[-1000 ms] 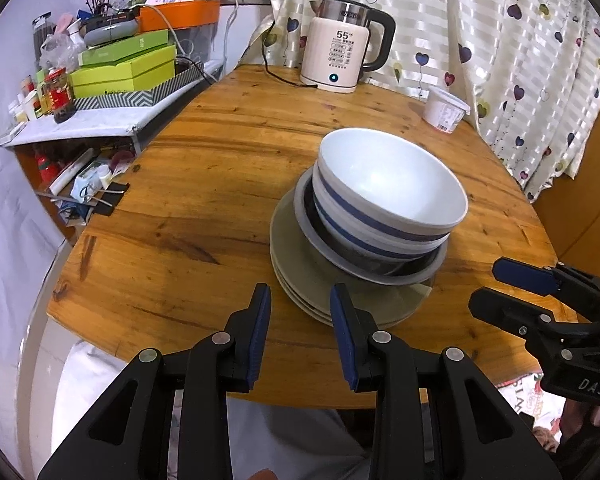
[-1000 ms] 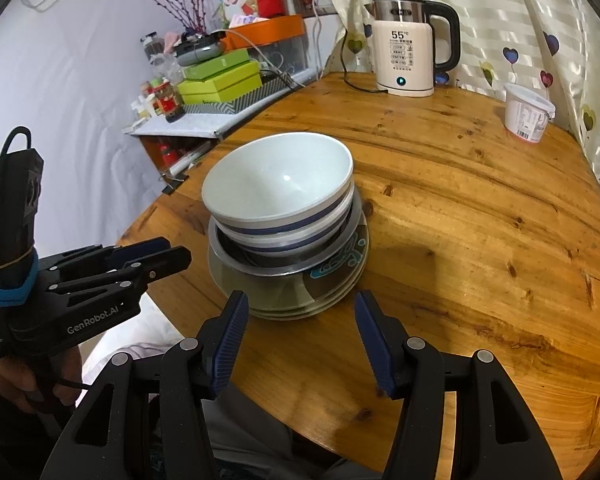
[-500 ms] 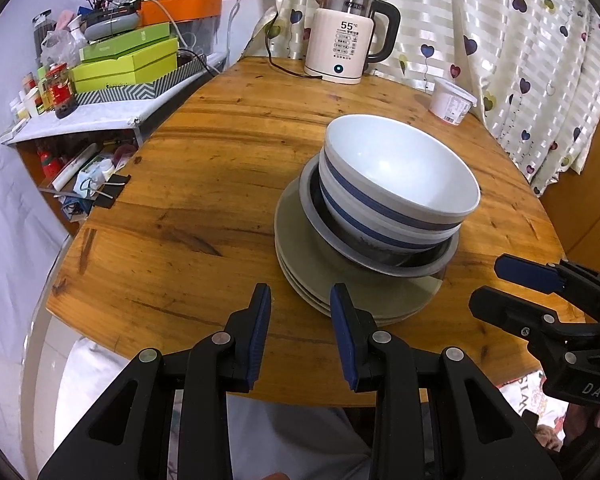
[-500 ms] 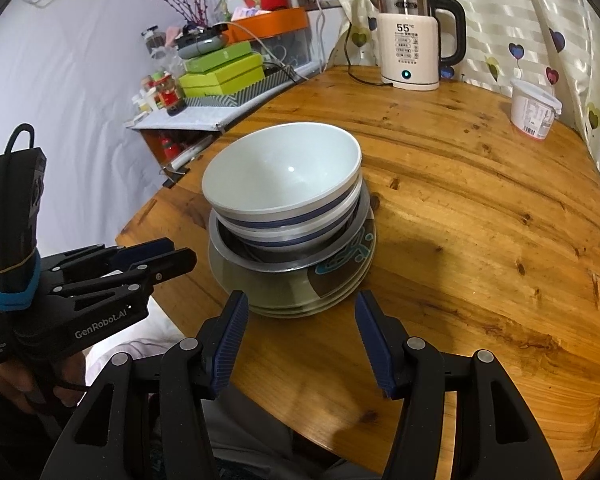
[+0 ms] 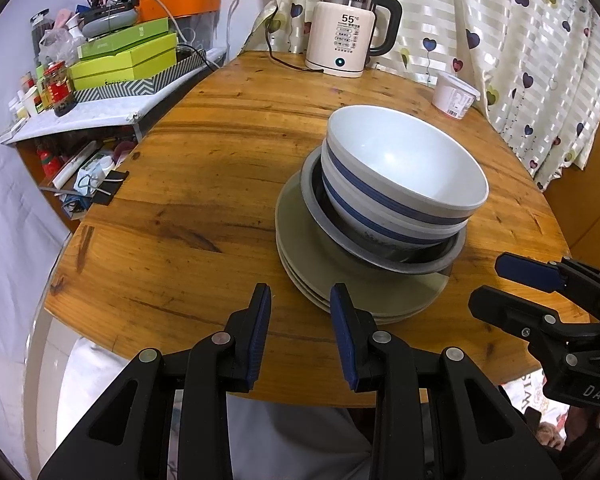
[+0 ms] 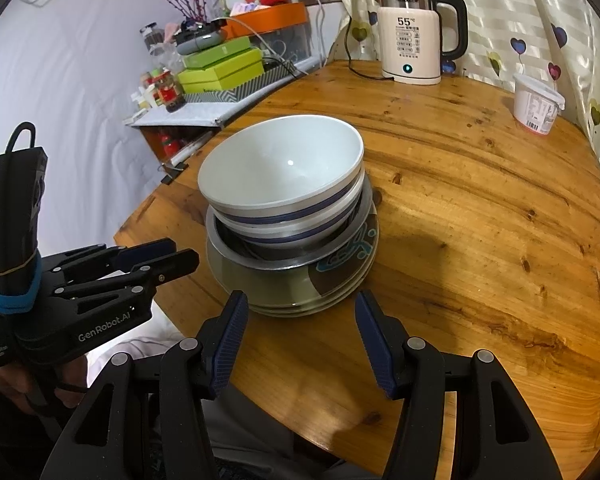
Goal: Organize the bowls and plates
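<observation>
With both tongs, left tongs (image 5: 300, 300) and right tongs (image 6: 300, 304), apart and empty near the counter (image 5: 204, 208) edge, you face nested striped bowls (image 5: 404, 176) stacked on plates (image 5: 320, 264) for compactness.

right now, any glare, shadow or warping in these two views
Left wrist view: fisheye bends the table edge, corners black, soft sheen inside the top bowl. Right wrist view: same warping, a small glint in the bowl, a dark shadow right of the plates.

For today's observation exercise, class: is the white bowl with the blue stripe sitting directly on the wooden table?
No. The white bowl is nested on top of another striped bowl, inside a metal dish on stacked plates.
</observation>
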Action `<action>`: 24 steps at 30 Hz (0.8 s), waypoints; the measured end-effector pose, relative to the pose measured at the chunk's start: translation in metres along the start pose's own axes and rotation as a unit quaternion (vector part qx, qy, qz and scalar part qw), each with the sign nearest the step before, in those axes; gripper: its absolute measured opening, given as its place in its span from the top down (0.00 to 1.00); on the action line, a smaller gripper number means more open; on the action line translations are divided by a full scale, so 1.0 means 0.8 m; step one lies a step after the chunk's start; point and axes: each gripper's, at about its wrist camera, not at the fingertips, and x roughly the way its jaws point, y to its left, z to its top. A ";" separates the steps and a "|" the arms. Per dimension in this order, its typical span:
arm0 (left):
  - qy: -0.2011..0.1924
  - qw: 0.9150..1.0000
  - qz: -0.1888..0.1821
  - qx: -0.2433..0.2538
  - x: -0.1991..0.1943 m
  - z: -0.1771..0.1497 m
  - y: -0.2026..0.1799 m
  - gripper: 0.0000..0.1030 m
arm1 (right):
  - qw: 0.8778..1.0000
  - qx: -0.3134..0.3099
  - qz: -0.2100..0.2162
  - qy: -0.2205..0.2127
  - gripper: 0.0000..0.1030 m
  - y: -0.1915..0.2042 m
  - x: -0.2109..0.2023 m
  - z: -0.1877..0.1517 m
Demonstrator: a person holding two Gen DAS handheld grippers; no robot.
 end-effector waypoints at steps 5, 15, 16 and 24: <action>0.001 1.000 -0.001 0.000 0.001 0.001 0.000 0.69 | 1.000 0.001 0.001 0.002 0.45 -0.002 0.003 0.000; 0.001 1.000 -0.001 0.001 0.002 0.000 -0.001 0.69 | 1.000 0.001 0.002 0.003 0.45 -0.002 0.004 0.001; 0.001 1.000 0.000 0.001 0.002 0.000 -0.001 0.69 | 1.000 0.001 0.001 0.002 0.45 -0.002 0.004 0.001; 0.002 1.000 -0.001 0.002 0.004 0.000 -0.001 0.69 | 1.000 0.001 0.001 0.003 0.45 -0.002 0.004 0.001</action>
